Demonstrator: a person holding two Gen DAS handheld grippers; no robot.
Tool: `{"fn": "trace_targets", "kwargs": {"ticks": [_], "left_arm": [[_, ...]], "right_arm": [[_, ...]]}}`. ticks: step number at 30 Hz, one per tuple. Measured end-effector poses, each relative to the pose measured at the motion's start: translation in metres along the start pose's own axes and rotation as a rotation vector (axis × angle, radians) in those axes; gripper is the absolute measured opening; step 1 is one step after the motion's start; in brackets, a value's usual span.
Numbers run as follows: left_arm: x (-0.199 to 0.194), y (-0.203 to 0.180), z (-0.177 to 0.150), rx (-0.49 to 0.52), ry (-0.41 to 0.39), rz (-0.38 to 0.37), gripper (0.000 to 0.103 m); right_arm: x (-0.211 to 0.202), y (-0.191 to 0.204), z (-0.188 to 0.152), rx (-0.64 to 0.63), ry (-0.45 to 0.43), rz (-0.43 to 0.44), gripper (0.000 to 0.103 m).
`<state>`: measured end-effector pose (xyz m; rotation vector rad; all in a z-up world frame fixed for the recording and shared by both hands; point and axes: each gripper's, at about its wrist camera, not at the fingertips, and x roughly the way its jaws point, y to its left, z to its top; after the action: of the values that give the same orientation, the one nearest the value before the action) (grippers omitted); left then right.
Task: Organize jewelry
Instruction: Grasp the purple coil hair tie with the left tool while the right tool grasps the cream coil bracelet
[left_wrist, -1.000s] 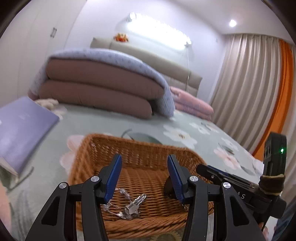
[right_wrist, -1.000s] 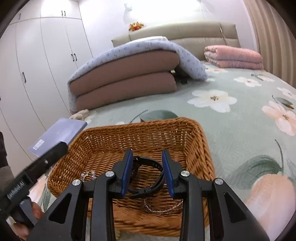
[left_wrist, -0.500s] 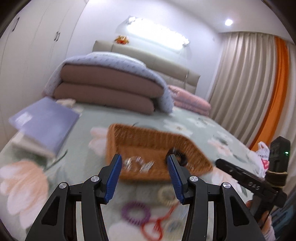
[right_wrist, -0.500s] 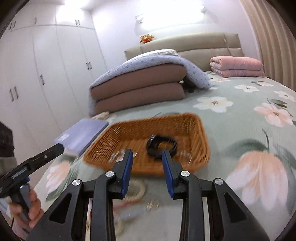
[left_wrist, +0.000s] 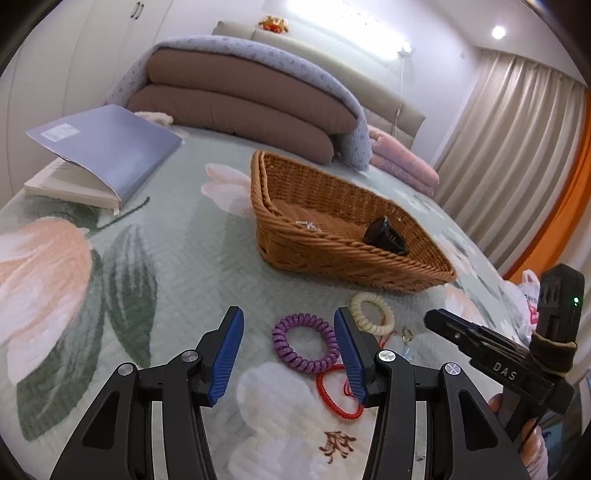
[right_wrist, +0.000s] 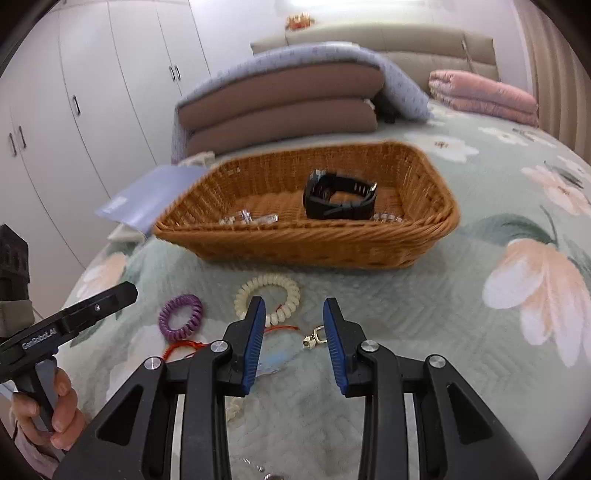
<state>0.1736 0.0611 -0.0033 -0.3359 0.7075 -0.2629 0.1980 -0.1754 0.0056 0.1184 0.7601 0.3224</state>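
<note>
A brown wicker basket sits on the floral bedspread. It holds a black watch and some clear clips. In front of it lie a purple coil tie, a cream coil tie, a red string bracelet and a small metal charm. My left gripper hovers open over the purple tie, holding nothing. My right gripper is open above the charm and the cream tie, also empty.
A book with a blue cover lies at the left of the basket. Folded brown and blue quilts and a pink blanket are stacked behind. White wardrobe doors stand at the left, curtains at the right.
Both grippers have drawn back from over the basket and sunk toward the bedspread. The loose ties in front of the basket have come into view. The jaws stand as before.
</note>
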Motion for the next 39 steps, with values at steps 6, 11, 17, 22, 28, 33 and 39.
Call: {"fn": "trace_targets", "kwargs": {"ticks": [6,11,17,22,28,33,39], "left_arm": [[0.024,-0.008,0.0,0.035,0.083,0.027,0.052],[0.034,-0.012,-0.005,0.067,0.126,0.059,0.044],[0.038,-0.019,-0.008,0.106,0.131,0.103,0.043],[0.039,-0.022,-0.009,0.124,0.132,0.127,0.04],[0.043,-0.02,-0.008,0.121,0.14,0.149,0.028],[0.043,-0.016,-0.007,0.104,0.136,0.14,0.014],[0.039,-0.015,-0.007,0.103,0.119,0.138,0.012]], "right_arm": [[0.018,0.006,0.013,-0.046,0.037,-0.023,0.035],[0.037,0.006,0.012,-0.051,0.093,-0.029,0.035],[0.05,0.008,0.012,-0.069,0.135,-0.032,0.035],[0.053,0.014,0.011,-0.1,0.134,-0.053,0.028],[0.052,0.021,0.008,-0.128,0.123,-0.066,0.014],[0.048,0.011,0.007,-0.082,0.111,-0.025,0.013],[0.042,0.013,0.006,-0.089,0.088,-0.015,0.013]]}}
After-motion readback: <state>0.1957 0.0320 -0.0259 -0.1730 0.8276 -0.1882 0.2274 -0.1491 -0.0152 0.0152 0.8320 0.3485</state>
